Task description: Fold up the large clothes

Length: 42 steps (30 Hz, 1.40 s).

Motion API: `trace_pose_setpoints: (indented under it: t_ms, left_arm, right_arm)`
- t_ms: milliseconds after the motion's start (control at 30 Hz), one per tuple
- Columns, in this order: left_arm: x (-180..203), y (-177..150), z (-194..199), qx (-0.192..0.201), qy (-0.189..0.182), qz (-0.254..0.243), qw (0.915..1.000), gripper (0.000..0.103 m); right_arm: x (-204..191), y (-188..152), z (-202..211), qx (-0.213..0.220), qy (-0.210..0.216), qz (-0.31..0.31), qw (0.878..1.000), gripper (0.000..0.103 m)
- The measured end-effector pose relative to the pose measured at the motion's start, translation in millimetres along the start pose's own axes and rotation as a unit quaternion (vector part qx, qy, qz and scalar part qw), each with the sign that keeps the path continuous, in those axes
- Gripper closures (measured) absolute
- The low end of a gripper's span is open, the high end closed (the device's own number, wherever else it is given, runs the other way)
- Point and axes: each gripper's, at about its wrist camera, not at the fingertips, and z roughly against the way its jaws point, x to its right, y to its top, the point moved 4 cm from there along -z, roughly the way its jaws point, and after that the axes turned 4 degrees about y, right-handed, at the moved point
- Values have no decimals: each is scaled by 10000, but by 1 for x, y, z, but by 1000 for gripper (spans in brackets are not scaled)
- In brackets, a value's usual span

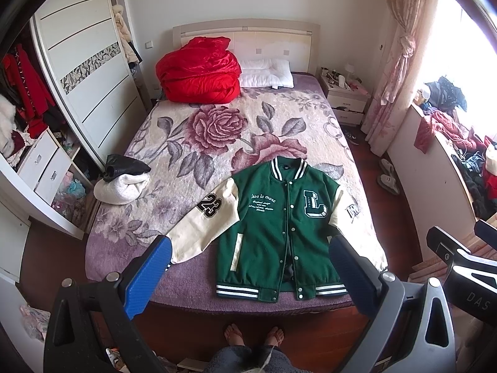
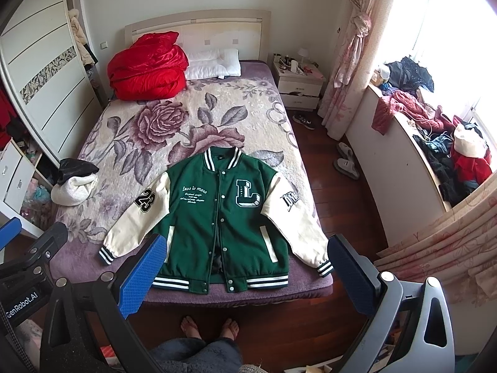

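Left wrist view has my left tongs [image 1: 250, 253] spread wide, blue pads holding nothing, raised above the foot of the bed [image 1: 192, 292]. Between the fingers I see the jacket [image 1: 279, 230]: green body, cream sleeves, striped collar and hem, lying flat and face up at the foot end, collar toward the headboard [image 1: 245, 31], hem close to the bed's edge. It is snapped at the top, with the lower front gaping a little. One sleeve with a "23" patch [image 1: 208, 205] angles outward; the other lies along the body near the bed's far side. My right tongs [image 2: 247, 251] are just as wide and empty in the right wrist view, also above the foot of the bed and touching nothing. That view shows both striped cuffs resting on the purple border of the blanket [image 2: 217, 115]. A red quilt [image 2: 147, 66] is heaped by the headboard with a white pillow [image 2: 214, 63] beside it, well apart from the jacket. A black and white bundle [image 2: 73, 183] sits near the bed's wardrobe-side edge. My feet [image 2: 209, 326] stand on the wooden floor just short of the bed.
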Motion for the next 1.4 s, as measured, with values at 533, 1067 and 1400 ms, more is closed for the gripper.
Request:
trace_pose_setpoints:
  t_ms: [533, 1067, 1400]
  left_arm:
    - [1, 7, 4, 22, -36, 23, 10000, 0]
    - [3, 11, 8, 48, -35, 24, 10000, 0]
    - [6, 14, 10, 73, -44, 13, 10000, 0]
  right_arm:
    - [3, 5, 4, 31, -17, 1, 10000, 0]
    - [1, 6, 5, 39, 7, 12, 10000, 0]
    - [-5, 8, 4, 53, 38, 2, 10000, 0]
